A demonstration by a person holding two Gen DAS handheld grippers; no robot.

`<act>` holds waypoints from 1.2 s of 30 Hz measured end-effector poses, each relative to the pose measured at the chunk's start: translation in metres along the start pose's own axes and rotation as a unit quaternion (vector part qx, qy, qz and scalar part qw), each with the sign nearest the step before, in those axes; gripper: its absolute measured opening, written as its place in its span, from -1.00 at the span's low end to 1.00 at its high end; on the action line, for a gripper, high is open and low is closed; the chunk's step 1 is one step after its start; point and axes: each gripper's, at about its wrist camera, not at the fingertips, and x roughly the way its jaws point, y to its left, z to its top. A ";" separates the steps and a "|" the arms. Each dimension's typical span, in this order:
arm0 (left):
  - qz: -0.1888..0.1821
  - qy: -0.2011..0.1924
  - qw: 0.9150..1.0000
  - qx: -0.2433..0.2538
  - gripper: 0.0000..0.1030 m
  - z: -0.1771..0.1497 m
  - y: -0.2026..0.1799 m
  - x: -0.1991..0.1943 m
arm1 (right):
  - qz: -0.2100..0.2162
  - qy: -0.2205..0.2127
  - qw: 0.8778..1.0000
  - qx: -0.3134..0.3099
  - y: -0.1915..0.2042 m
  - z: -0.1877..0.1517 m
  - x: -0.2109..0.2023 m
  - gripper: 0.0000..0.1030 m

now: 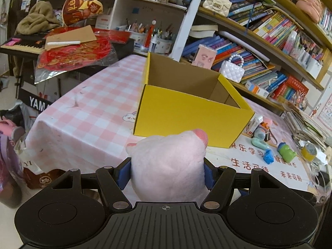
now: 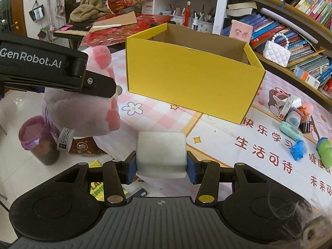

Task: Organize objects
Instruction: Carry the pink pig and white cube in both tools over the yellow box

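The left gripper (image 1: 167, 173) pinches a pink plush toy (image 1: 168, 166) between its two blue pads (image 1: 124, 176). The toy is soft and fuzzy, with darker pink bits on top. It hangs in the air near the front edge of the desk (image 1: 87, 112), just in front of the yellow box (image 1: 186, 112).

The right gripper (image 2: 161, 167) pinches a white block (image 2: 160, 153) between its blue pads (image 2: 131, 169). The block looks squishy, with round corners. It is also held up over the front edge of the desk, in front of the box.

In the right view, the left gripper sits off to the left with the plush toy squeezed in it. A white tag (image 2: 65, 139) hangs under the toy.

The box stands open in the middle of the desk. Its inside is brown, and what can be seen of it looks bare. The desk has a pink and white checked cloth with red writing on it.

Small things lie at the right side of the desk, beside the box: a blue clip (image 2: 298, 149), a green toy (image 2: 324, 151), a mint green thing (image 2: 290, 129) and a roll of yellow tape (image 1: 309, 151). Behind them a bookshelf (image 1: 269, 31) holds many books and a white purse (image 1: 232, 70).
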 end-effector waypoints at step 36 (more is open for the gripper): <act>-0.016 -0.106 0.994 -0.009 0.32 0.120 -0.037 0.094 | -0.023 -0.105 0.994 -0.004 -0.102 0.140 0.066 -0.15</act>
